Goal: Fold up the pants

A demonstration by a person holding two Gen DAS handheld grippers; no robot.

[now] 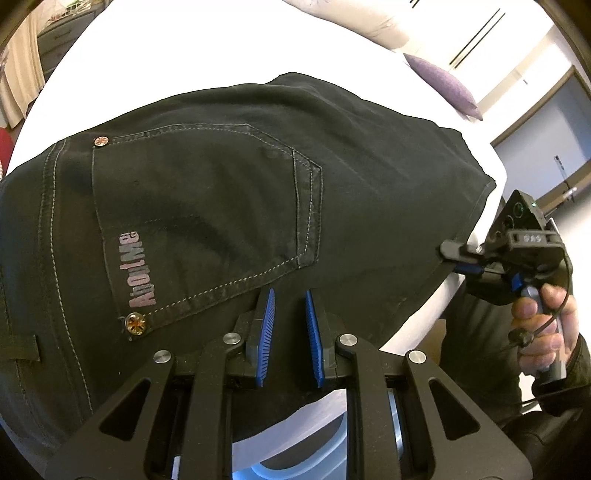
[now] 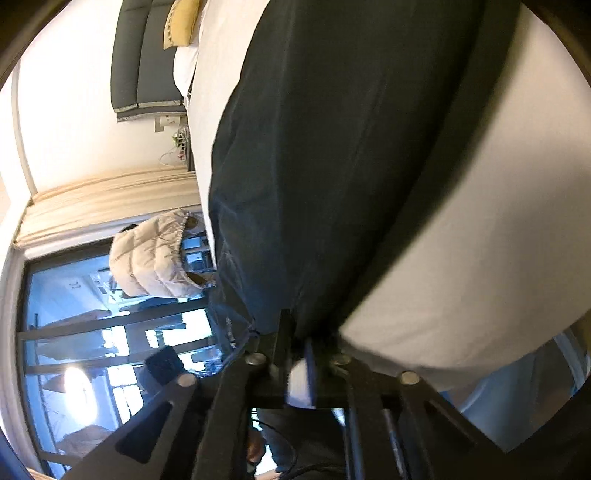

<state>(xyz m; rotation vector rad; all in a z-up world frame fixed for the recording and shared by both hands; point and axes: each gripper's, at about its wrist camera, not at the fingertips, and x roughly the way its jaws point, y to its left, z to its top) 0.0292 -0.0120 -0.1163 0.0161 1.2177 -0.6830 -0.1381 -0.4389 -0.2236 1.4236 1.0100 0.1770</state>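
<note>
Black pants (image 1: 221,184) lie spread on a white bed (image 1: 147,55), back pocket up with pink lettering and two rivets. My left gripper (image 1: 290,295) points down at their near edge, its blue pads (image 1: 271,310) close together with dark cloth pinched between them. At the right, a hand (image 1: 543,314) holds my right gripper (image 1: 452,256), clamped on the pants' side edge. In the right wrist view the pants (image 2: 332,147) run down into the right gripper (image 2: 297,332), blurred, with dark cloth between its fingers.
A purple pillow (image 1: 443,85) lies at the bed's far right. The right wrist view shows the white sheet (image 2: 461,277), a dark headboard (image 2: 147,55), a yellow cushion (image 2: 181,22), a pale puffy jacket (image 2: 155,258) and a large window (image 2: 92,332).
</note>
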